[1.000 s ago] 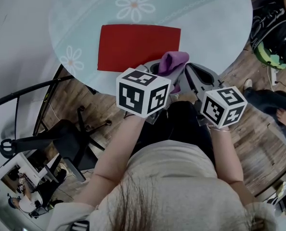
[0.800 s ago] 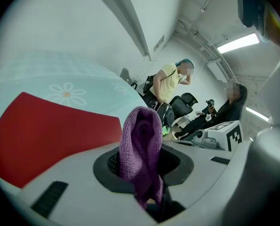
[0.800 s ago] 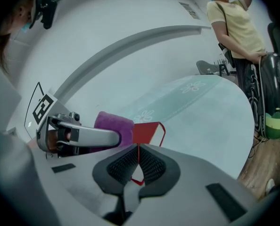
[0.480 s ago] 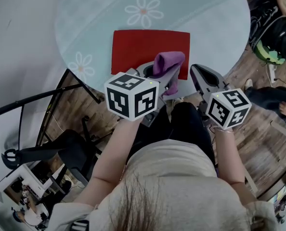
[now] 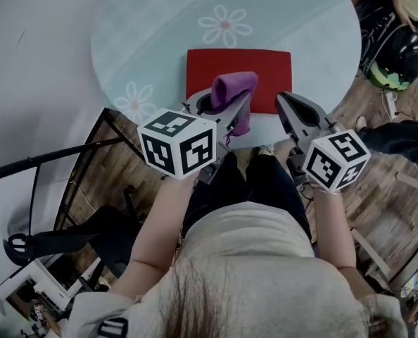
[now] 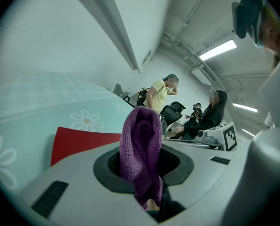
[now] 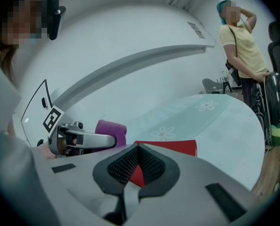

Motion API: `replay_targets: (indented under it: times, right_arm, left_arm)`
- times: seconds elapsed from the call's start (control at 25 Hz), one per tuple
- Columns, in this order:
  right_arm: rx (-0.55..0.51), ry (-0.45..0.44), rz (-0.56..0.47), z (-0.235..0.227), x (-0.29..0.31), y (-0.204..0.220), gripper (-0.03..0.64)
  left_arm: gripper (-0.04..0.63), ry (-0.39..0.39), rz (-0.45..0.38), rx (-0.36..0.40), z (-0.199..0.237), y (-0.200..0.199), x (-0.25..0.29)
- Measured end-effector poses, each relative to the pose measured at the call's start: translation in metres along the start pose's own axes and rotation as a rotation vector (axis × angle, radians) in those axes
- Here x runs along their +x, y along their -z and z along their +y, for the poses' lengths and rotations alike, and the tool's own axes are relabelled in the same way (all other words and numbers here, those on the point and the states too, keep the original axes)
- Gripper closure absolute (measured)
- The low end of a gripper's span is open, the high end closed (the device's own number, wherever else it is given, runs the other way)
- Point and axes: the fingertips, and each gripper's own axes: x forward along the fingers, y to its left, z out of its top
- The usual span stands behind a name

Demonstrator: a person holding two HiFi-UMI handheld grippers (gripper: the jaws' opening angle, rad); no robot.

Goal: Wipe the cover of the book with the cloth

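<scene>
Purple cloth (image 5: 231, 94) sits bunched and upright, pinched between the fingers of the left gripper (image 5: 226, 108); a short tail hangs below the grip.

Red book (image 5: 265, 69) lies closed and flat on the round pale table (image 5: 160, 34), close to the near rim, cover up, nothing resting on it.

Change over the last second: the left gripper has carried the cloth forward from the table's edge at the book's near right corner. In the head view the bundle now overlaps the book's near edge, left of middle. The left gripper view shows the cover lying ahead and lower, to the left of the cloth. Contact not confirmed; the cloth looks to be just above the cover rather than pressed onto it.

Right gripper (image 5: 288, 108): fingers together, tips meeting, nothing between them. It has come forward alongside and hangs just beside the book's near right corner, apart from the cloth.

Reading: the approach is about finished and wiping has not begun. Cover looks untouched. Next step calls for lowering the cloth flat onto the red surface and sweeping across. The book lies loose near the rim, so a hard push could slide it; the empty right gripper is placed to steady that corner.
</scene>
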Motion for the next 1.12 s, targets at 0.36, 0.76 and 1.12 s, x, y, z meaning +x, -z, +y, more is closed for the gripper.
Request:
replay_targets:
  times: [0.36, 0.76, 1.12]
  right_arm:
    - [0.020, 0.069, -0.128, 0.043, 0.004, -0.016, 0.595]
    - [0.042, 0.067, -0.194, 0.095, -0.006, -0.011, 0.595]
    - [-0.018, 0.024, -0.195, 0.106, -0.019, -0.023, 0.595]
  left_arm:
    - [0.485, 0.086, -0.049, 0.080, 0.009, -0.009, -0.052]
    - [0.486, 0.127, -0.096, 0.088, 0.010, 0.000, -0.098]
    - [0.485, 0.123, -0.180, 0.079, -0.004, -0.006, -0.112]
